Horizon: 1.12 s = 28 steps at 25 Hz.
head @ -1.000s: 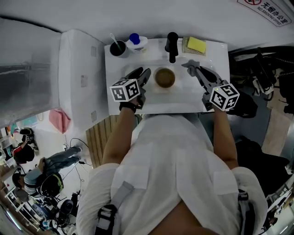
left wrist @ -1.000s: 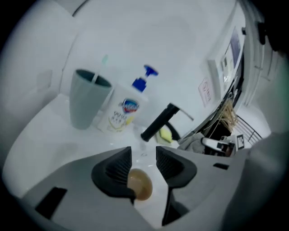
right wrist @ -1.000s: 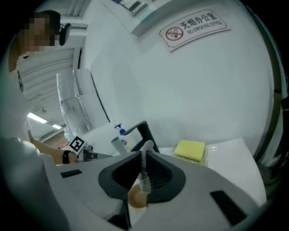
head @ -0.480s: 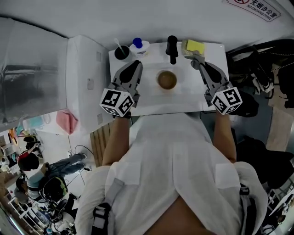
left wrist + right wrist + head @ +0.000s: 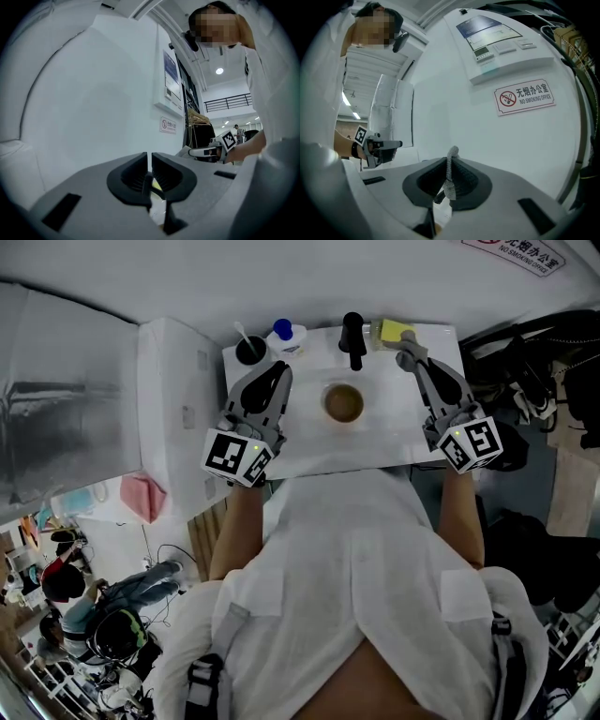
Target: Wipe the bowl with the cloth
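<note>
We see right claw (image 5: 413,360) pinched tight on grey cloth (image 5: 449,174); yellow sponge (image 5: 401,331) just beside its tip. Jaws of left claw (image 5: 270,379) just closing, nearly together, nothing between. Between both claws we find bowl (image 5: 343,403), apart from each, bare table (image 5: 375,442) around it.

Over the last second, the 2 grippers have risen off the white counter (image 5: 309,444). The left gripper (image 5: 273,377), which was low with its jaws spread just left of the bowl (image 5: 343,403), has just been closing on nothing and now sits further left. The right gripper (image 5: 413,360), pinching the cloth (image 5: 407,345), has carried it from the bowl's right side to the far right, beside the yellow sponge (image 5: 397,331).
</note>
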Tool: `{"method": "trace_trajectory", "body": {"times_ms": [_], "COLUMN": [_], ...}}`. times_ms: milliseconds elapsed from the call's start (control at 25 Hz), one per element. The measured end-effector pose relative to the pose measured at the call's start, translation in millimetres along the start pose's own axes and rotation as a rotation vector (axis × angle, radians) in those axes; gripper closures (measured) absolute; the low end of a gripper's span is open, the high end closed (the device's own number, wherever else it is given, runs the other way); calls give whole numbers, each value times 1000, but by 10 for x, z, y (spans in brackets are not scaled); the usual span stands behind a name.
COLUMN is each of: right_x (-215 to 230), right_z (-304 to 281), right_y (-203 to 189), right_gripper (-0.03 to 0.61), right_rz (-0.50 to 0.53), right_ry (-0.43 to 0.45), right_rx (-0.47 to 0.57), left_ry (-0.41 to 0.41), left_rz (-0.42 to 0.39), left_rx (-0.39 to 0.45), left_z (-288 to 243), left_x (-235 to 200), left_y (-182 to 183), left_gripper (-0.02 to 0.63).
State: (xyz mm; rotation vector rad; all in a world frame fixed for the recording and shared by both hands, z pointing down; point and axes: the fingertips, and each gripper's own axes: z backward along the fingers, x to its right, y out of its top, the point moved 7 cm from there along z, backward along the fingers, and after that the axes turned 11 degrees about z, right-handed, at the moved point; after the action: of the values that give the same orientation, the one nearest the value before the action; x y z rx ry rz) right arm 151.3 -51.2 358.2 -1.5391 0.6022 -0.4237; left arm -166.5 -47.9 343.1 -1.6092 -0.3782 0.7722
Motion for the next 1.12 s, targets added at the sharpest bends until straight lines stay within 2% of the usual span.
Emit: {"method": "trace_trajectory", "body": {"times_ms": [640,1120], "right_x": [-91,-54], "right_z": [-53,-62], "right_y": [95,99], "right_gripper": [532,532], "right_rz": [45,61], "right_ry": [-10,4], "right_rx": [7,2], "left_ry": [-17,-8], "left_rz": [-16,-6], "left_rx": [-10,16], "left_z": [-39,-93], "left_x": [-70,-75], "left_y": [30,58], "left_gripper": [580,580]}}
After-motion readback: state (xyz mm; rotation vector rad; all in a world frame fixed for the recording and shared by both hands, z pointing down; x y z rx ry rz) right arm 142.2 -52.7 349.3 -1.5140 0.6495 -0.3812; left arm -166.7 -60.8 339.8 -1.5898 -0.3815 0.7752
